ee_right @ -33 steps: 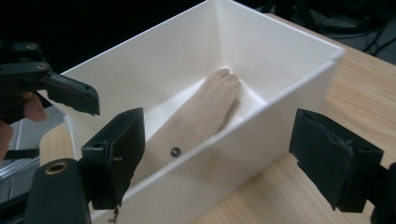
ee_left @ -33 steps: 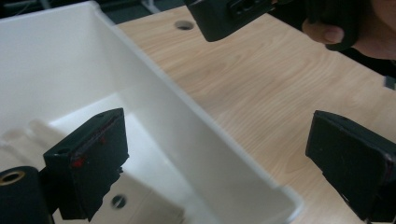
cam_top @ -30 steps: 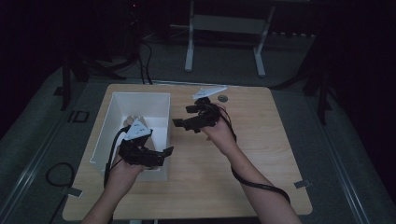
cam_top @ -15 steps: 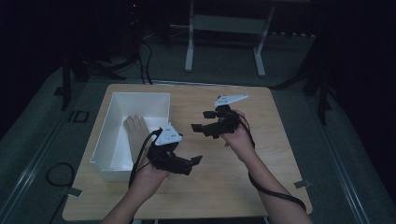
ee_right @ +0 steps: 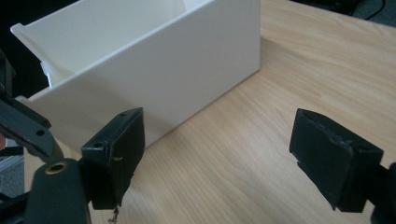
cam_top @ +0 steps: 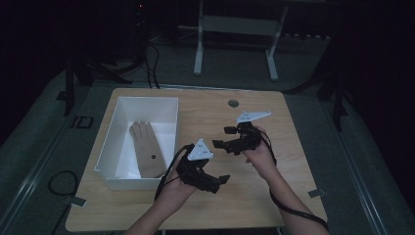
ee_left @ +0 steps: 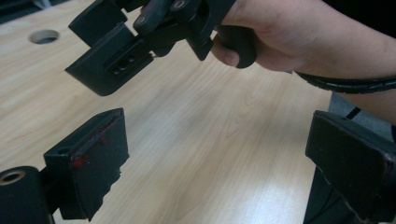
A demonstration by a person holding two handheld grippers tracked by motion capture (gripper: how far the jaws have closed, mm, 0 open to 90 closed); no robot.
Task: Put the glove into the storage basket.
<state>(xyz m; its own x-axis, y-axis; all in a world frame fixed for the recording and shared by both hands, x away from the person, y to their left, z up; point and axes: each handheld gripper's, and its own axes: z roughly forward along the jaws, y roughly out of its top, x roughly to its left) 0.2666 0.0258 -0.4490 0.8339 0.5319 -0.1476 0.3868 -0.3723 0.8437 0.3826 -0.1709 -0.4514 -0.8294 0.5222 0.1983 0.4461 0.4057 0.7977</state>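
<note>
A tan glove lies flat inside the white bin on the left of the wooden table. My left gripper hovers just right of the bin's near corner, open and empty; its jaws stand wide apart over bare wood. My right gripper is a little farther back and to the right, also open and empty, pointing left toward the bin. Its jaws frame the bin's white side wall. The right gripper and the hand holding it hang close ahead in the left gripper view.
A round cable hole sits near the table's far edge. Cables trail from both grippers toward the person. Beyond the table stand a metal frame and dark floor.
My left gripper has come out from over the bin and moved right onto the open table, leaving the glove lying in the bin. The right gripper shifted right and nearer.
</note>
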